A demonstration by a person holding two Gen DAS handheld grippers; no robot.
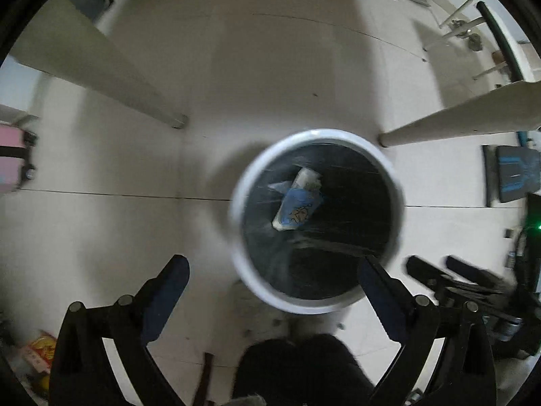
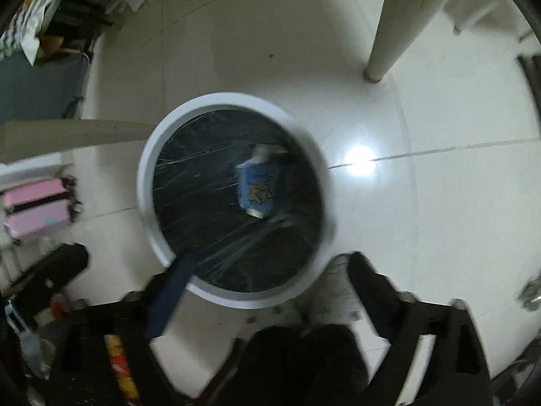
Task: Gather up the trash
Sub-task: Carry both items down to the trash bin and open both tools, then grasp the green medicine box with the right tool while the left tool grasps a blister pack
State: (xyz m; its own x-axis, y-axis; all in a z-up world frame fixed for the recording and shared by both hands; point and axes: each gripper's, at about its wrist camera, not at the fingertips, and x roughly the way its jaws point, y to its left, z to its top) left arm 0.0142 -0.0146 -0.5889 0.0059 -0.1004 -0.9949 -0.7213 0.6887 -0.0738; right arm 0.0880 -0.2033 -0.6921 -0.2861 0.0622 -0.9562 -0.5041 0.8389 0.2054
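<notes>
Cup [image 1: 295,203] in bin [image 1: 318,137], between table legs [image 1: 101,67]

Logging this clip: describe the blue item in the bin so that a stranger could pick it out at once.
Find the round white-rimmed trash bin on the pale tiled floor, lined with a black bag. Inside lies a blue paper cup on its side. It is the only coloured thing against the black liner, with a small drawing on its wall and a white end.

A lived-in home room: glossy pale tiled floor [image 1: 118,223], a pink hard-shell suitcase [image 2: 37,209] beside the wall, a patterned blanket [image 2: 30,17] in one corner, and cream tapered furniture legs [image 1: 101,67].
</notes>
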